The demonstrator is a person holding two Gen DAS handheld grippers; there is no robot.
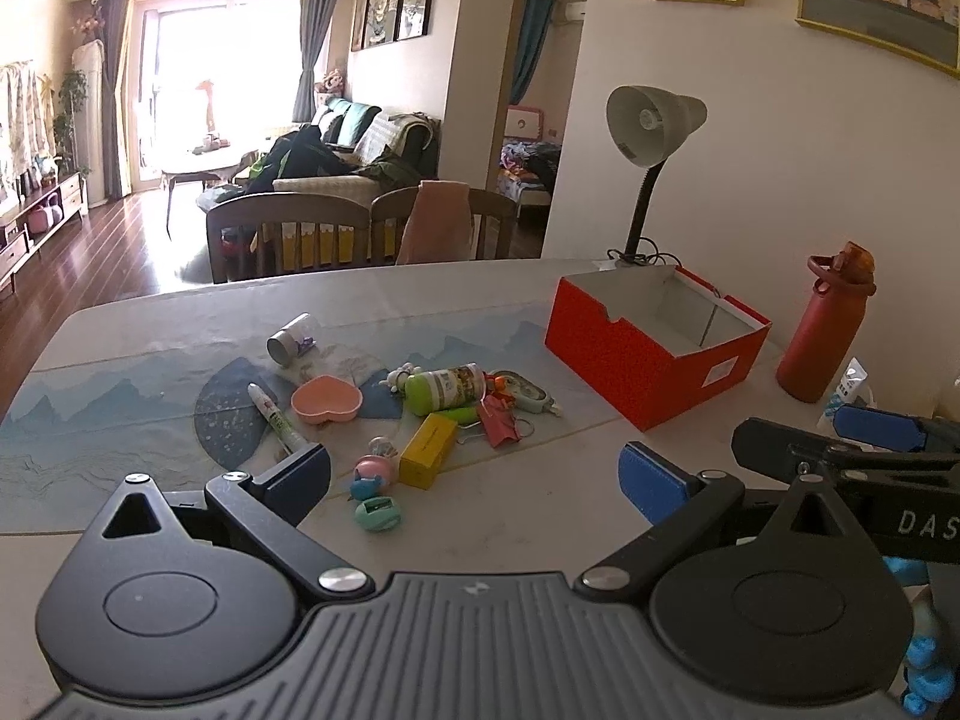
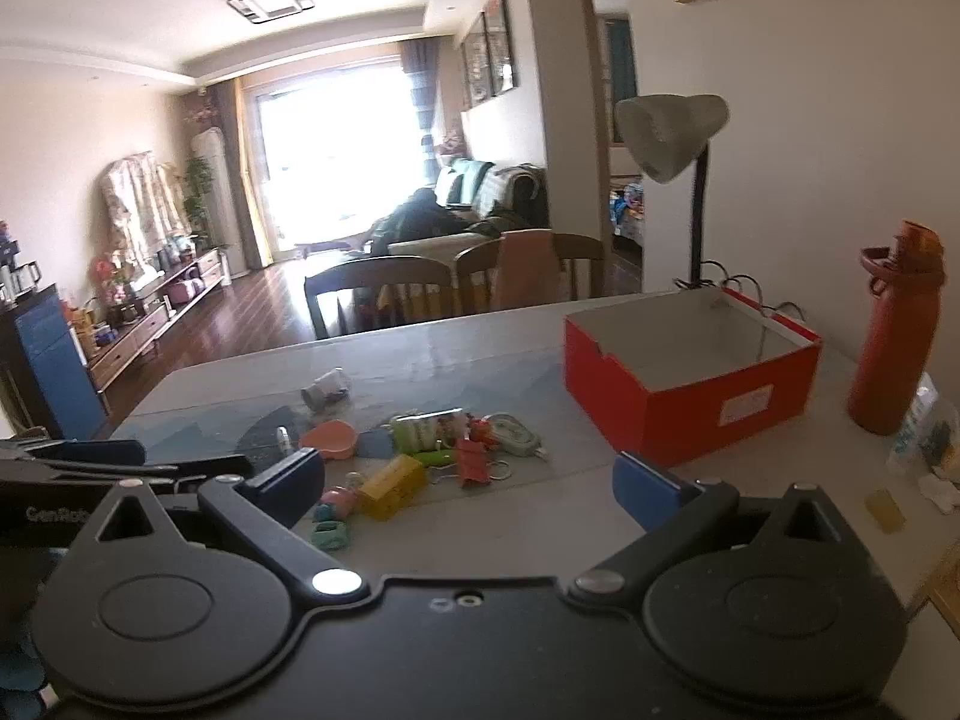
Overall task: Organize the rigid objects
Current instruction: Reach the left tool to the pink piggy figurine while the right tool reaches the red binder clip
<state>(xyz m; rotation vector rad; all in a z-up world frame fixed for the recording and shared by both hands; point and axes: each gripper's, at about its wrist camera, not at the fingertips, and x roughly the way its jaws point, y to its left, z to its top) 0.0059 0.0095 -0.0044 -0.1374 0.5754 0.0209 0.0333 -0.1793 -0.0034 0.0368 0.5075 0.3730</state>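
Note:
A pile of small objects lies on the table: a pink heart dish, a white marker, a green bottle, a yellow box, a red binder clip, a small can and a teal sharpener. An open red box stands empty to their right. My left gripper hovers open in front of the pile, holding nothing. My right gripper is open too, near the yellow box and the red box; its fingers show at the right in the left wrist view.
A red water bottle and a grey desk lamp stand by the wall to the right of the box. Small packets lie near the bottle. Two wooden chairs stand behind the table's far edge.

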